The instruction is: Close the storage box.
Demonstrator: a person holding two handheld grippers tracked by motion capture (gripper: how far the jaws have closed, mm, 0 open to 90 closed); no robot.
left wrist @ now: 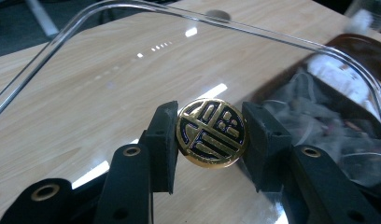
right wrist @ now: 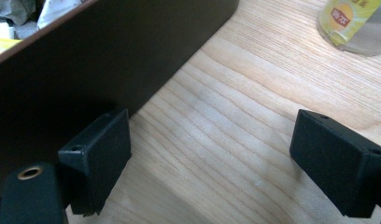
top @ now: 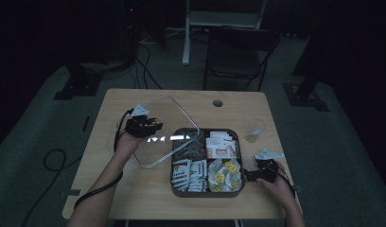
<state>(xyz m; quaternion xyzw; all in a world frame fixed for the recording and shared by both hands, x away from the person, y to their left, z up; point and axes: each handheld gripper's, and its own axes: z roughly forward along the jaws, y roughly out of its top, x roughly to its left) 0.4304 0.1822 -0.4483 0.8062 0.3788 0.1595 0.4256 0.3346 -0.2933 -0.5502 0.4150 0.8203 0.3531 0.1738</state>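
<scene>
Lid (top: 167,130), clear and tilted, was pinched at its round gold knob (left wrist: 211,132) by the left gripper (left wrist: 211,140), up over the table (top: 115,189) beside the snack box (top: 179,191). Right gripper (right wrist: 212,154) stood spread beside that box.

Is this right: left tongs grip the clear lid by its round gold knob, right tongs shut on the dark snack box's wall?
Wrong on the right tongs: the right gripper view shows them open beside the dark snack box, clamping nothing. The left tongs do grip the clear lid by its round gold knob.
</scene>
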